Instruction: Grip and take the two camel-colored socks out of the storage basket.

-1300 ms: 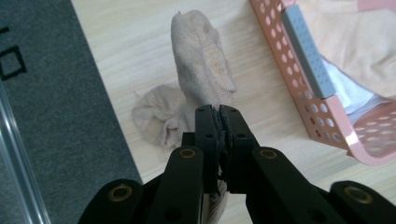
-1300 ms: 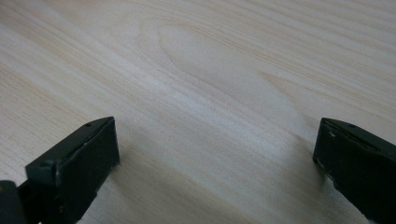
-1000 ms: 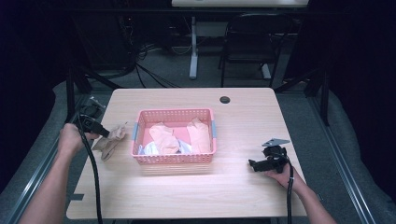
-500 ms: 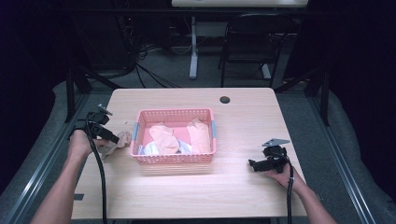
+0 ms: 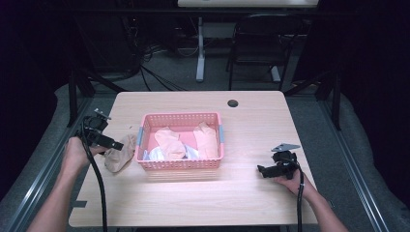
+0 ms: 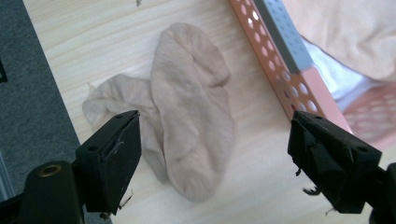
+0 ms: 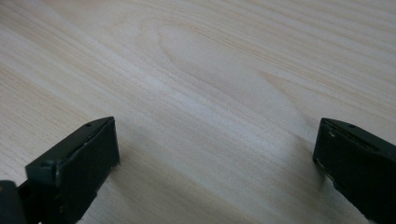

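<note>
A beige sock (image 5: 121, 153) (image 6: 194, 112) lies crumpled on the table just left of the pink basket (image 5: 179, 166) (image 6: 275, 65). My left gripper (image 5: 117, 145) (image 6: 215, 163) hovers over the sock; its jaws have just been opening and now stand open, with the sock lying loose below them. The basket holds more peach and white socks (image 5: 170, 142). Over bare wood at the table's right, my right gripper (image 5: 261, 170) (image 7: 217, 163) is open, nothing between its jaws.
The wooden table (image 5: 203, 198) has a dark cable hole (image 5: 233, 103) near its far edge. The left edge of the table (image 6: 44, 70) runs close beside the sock, with grey floor beyond. A chair (image 5: 261, 43) stands behind the table.
My left gripper has let go of the beige sock, which now lies on the table by the basket, and has pulled back slightly to the left. The right gripper has stayed still.
</note>
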A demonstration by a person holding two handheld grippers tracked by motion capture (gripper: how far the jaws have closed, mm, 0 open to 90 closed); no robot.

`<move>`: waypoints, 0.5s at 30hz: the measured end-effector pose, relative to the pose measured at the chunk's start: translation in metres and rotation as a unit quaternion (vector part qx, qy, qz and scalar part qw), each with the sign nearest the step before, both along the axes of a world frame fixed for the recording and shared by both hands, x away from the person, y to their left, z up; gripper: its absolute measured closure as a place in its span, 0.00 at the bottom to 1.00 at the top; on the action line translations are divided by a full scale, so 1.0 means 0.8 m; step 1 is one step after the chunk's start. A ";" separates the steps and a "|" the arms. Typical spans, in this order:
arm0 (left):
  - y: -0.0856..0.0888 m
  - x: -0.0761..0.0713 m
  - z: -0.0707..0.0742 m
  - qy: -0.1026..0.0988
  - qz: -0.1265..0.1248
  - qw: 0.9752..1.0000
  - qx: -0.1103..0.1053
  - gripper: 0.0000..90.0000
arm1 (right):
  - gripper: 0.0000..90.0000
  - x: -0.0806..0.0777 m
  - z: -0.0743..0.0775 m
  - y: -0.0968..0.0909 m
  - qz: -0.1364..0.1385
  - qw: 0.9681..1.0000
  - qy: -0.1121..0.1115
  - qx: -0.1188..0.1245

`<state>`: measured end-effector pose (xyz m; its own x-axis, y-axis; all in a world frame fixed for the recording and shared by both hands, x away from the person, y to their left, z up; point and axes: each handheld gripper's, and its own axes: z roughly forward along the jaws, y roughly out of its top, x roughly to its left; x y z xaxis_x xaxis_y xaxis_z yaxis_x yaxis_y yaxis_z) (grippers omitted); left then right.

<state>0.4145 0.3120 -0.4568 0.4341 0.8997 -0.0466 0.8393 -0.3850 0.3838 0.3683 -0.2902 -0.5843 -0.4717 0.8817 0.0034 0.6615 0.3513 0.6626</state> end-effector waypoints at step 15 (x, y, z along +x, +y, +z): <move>0.011 -0.091 -0.024 -0.009 -0.006 1.000 -0.001 0.15 | 0.00 0.000 0.000 0.000 0.000 1.000 -0.001 0.000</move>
<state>0.3416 0.3212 -0.4762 0.4455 0.8943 -0.0414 0.8277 -0.3938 0.3998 0.3683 -0.2899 -0.5843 -0.4711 0.8821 0.0032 0.6610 0.3506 0.6634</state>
